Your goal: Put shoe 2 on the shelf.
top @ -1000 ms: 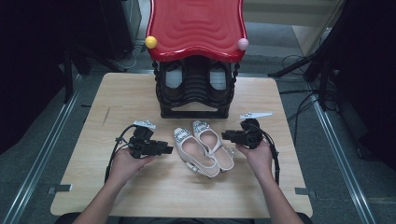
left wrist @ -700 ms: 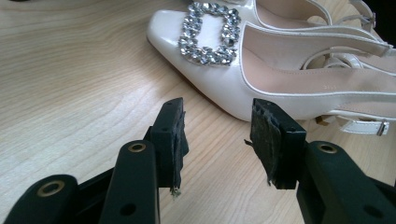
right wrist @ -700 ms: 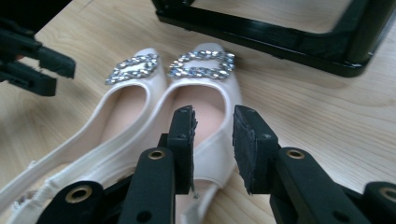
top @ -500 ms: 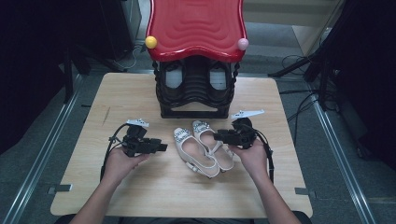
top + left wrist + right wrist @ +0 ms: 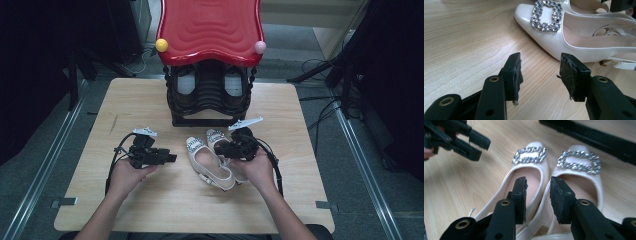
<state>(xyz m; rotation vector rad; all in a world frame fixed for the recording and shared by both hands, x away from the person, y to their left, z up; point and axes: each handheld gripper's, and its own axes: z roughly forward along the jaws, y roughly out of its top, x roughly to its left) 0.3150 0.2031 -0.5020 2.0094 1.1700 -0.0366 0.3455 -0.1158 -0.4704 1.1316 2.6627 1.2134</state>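
Note:
Two cream shoes with rhinestone buckles lie side by side on the wooden table point(image 5: 140, 100): the left shoe point(image 5: 207, 162) and the right shoe point(image 5: 216, 136). My left gripper point(image 5: 172, 158) rests to their left and points at the left shoe's toe point(image 5: 541, 37). Its jaws have just been opening, and my left gripper point(image 5: 540, 72) is open with bare wood between the pads. My right gripper point(image 5: 218, 148) hovers over the pair. Its jaws have also just been opening. My right gripper point(image 5: 539, 195) stands open above the adjoining sides of the left shoe point(image 5: 524, 173) and right shoe point(image 5: 584, 183).
A black shoe rack point(image 5: 210, 100) with a red wavy top point(image 5: 210, 30) stands at the table's far middle, just behind the shoes. Metal rails run along both sides of the table. Cables trail from both grippers over the near table.
My right gripper has moved left, from beside the right shoe to over the pair. The left gripper has stayed nearly in place. The shoes have not shifted.

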